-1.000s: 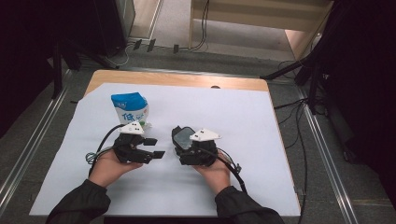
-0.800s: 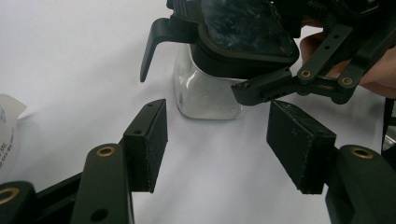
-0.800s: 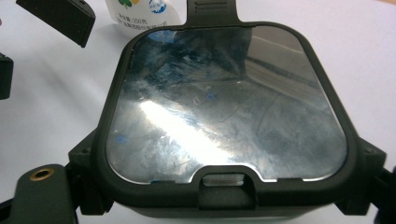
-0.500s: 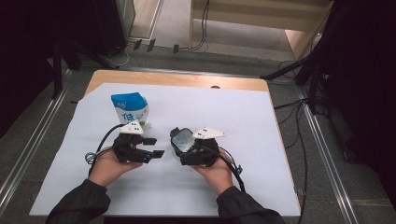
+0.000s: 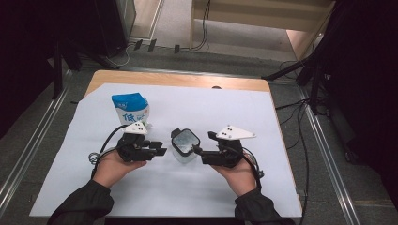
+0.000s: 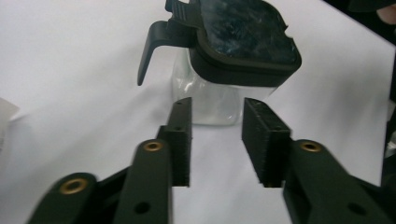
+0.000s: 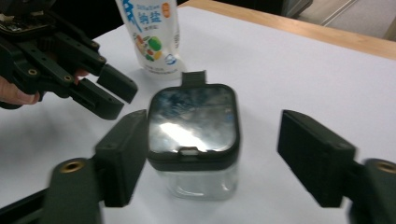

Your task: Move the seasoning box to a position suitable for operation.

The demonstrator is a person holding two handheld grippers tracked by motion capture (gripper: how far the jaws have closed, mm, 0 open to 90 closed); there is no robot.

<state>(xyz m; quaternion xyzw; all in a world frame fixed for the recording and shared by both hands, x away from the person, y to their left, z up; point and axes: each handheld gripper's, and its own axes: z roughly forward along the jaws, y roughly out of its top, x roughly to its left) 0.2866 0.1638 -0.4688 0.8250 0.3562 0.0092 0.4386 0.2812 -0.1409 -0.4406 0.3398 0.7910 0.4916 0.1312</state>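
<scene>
A small clear container (image 5: 185, 144) with a dark lid stands on the white sheet between my two grippers. My left gripper (image 5: 159, 152) points at it from the left. Its jaws (image 6: 217, 116) have just been closing, a gap still shows and nothing is between them; the container (image 6: 243, 42) stands just beyond their tips. My right gripper (image 5: 205, 144) faces it from the right. Its jaws (image 7: 215, 140) have also been closing but stand wide, with the container (image 7: 194, 126) between them. One pad sits by the lid's side, the other well apart.
A blue and white pouch (image 5: 129, 108) stands upright behind the left gripper, also seen as the pouch (image 7: 152, 32) in the right gripper view. The white sheet (image 5: 244, 112) covers most of the wooden table (image 5: 178, 79). Cables lie on the floor beyond.
My right gripper has pulled back to the right, uncovering the container's lid. The left hand has stayed put, its jaws now narrower.
</scene>
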